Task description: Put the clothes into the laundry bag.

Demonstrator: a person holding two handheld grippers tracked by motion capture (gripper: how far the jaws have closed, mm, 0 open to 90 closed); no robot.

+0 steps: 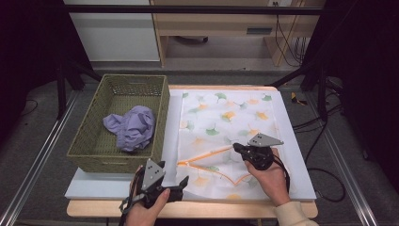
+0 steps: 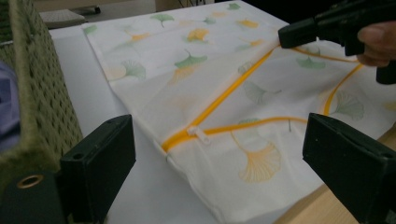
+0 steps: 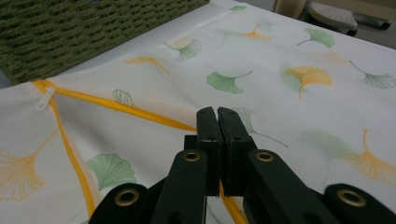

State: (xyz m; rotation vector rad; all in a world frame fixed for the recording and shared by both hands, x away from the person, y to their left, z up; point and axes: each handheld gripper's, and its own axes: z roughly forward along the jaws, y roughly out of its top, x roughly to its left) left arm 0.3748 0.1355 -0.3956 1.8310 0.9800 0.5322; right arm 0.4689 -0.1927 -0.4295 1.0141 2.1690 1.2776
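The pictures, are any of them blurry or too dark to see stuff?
High view: the mesh bag is brightly lit, a bit washed out, while both side edges sink into black. Left gripper view: its own near jaws look soft, but the white zipper pull is clear. Right gripper view: the green basket at top is blurry; the leaf prints are sharp.

white mesh bag (image 1: 226, 122) w/ green+orange ginkgo leaves, orange zip; olive basket (image 1: 89, 141); lilac cloth (image 1: 131, 127).

Basket (image 1: 89, 136): green woven, rectangular, left on the white board (image 1: 291, 141).
Cloth (image 1: 131, 126): lilac, crumpled inside the basket.
Cabinet (image 1: 216, 21): wooden, beyond the table.
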